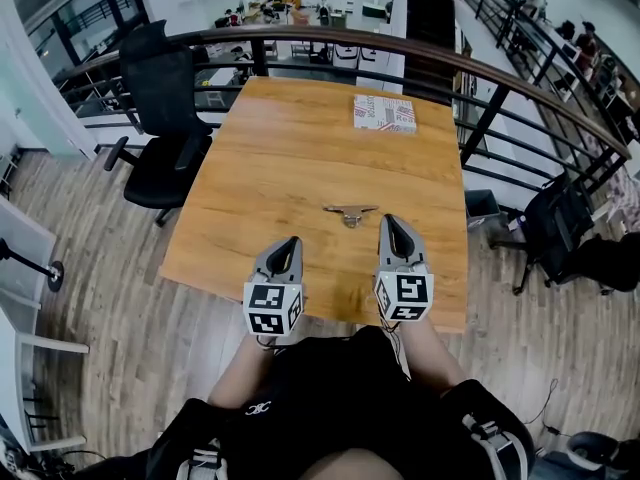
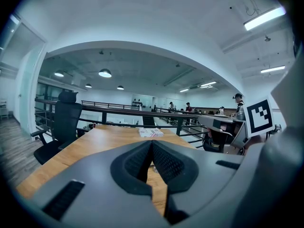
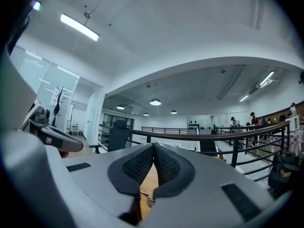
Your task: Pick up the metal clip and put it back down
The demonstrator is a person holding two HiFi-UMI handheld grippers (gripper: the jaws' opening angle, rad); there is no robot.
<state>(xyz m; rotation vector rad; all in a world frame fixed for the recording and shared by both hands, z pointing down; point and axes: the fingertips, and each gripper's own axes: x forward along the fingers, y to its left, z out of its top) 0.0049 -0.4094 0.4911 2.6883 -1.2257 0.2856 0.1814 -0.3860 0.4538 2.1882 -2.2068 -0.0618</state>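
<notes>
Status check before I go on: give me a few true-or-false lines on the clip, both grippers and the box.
The metal clip lies on the table. True.
The right gripper holds the clip. False: its jaws are shut on nothing, and the clip lies on the wood.
The left gripper is shut. True.
The patterned box sits beside the clip. False: it is at the table's far end.

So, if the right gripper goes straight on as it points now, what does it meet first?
Likely nothing close. The right gripper, jaws together, points level over the table; the metal clip lies lower, slightly left. The printed box at the far edge is roughly ahead; height unclear.
</notes>
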